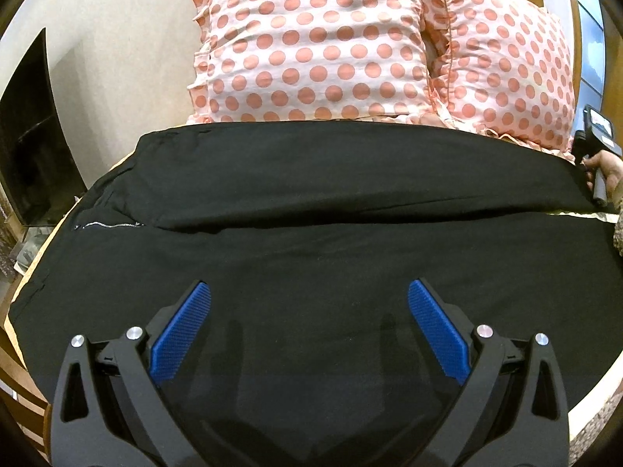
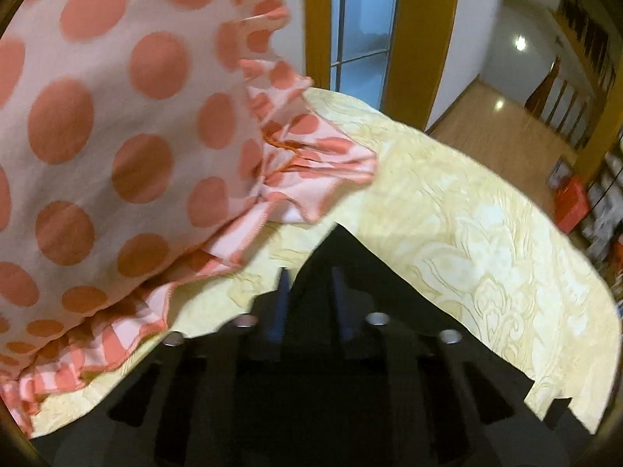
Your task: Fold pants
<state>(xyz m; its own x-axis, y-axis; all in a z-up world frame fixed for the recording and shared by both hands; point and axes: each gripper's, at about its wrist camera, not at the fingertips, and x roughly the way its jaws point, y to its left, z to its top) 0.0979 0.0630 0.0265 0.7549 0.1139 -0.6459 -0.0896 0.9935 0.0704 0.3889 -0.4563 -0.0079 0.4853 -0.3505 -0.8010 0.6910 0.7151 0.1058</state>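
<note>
Black pants (image 1: 311,202) lie spread across the bed, with a fold line running across the middle and a zipper at the left. My left gripper (image 1: 309,292) is open above the near part of the pants, blue pads (image 1: 183,334) wide apart and empty. My right gripper (image 2: 309,272) is nearly closed on a raised corner of the black pants (image 2: 338,245), the fabric standing between its fingers. The right gripper also shows in the left wrist view (image 1: 595,148), held in a hand at the far right edge of the pants.
Two pink polka-dot pillows (image 1: 311,46) lie just behind the pants, close to the right gripper (image 2: 97,136). A cream patterned bed cover (image 2: 467,233) lies under the pants. A dark TV screen (image 1: 31,148) stands at the left. A door frame and wooden floor lie beyond the bed.
</note>
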